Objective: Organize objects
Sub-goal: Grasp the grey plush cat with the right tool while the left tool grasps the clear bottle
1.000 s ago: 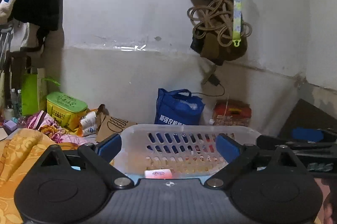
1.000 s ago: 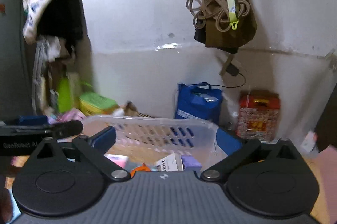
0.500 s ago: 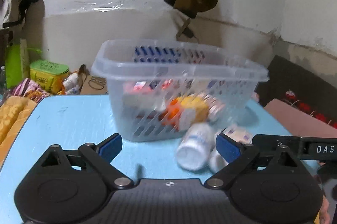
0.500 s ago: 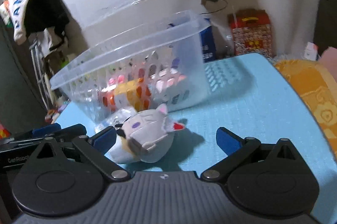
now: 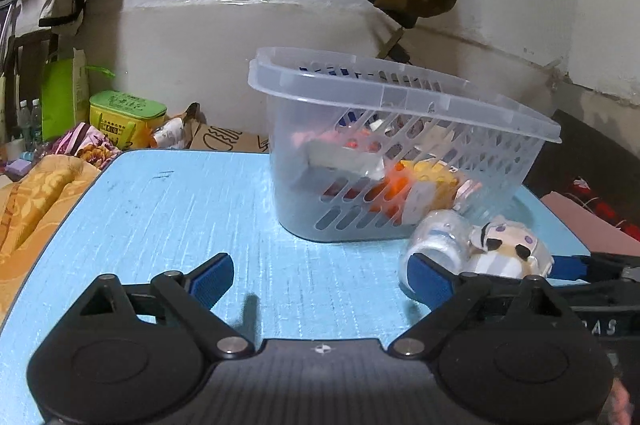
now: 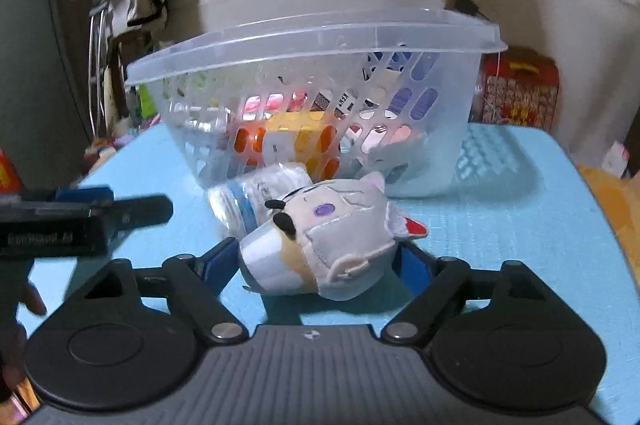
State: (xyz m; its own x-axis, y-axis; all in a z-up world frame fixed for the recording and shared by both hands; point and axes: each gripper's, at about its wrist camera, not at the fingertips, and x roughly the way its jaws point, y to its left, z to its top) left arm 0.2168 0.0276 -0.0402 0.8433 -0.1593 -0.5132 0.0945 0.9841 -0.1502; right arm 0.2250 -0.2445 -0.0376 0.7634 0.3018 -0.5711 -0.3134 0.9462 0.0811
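Right hand-held gripper (image 6: 316, 265) closing round plush (image 6: 332, 241) — basket (image 6: 320, 37) behind.

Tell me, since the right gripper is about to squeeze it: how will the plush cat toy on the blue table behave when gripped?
The plush toy looks soft and stitched, so it probably squashes between the right gripper pads. Likely light. Lying against the bottle, it may nudge that rolling.

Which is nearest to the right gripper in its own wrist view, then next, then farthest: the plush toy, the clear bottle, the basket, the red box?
1. Plush toy: between the right gripper's jaws.
2. Clear bottle: lying just behind the toy, to the left.
3. Basket: tilted, behind the bottle.
4. Red box: beyond the table, far right.
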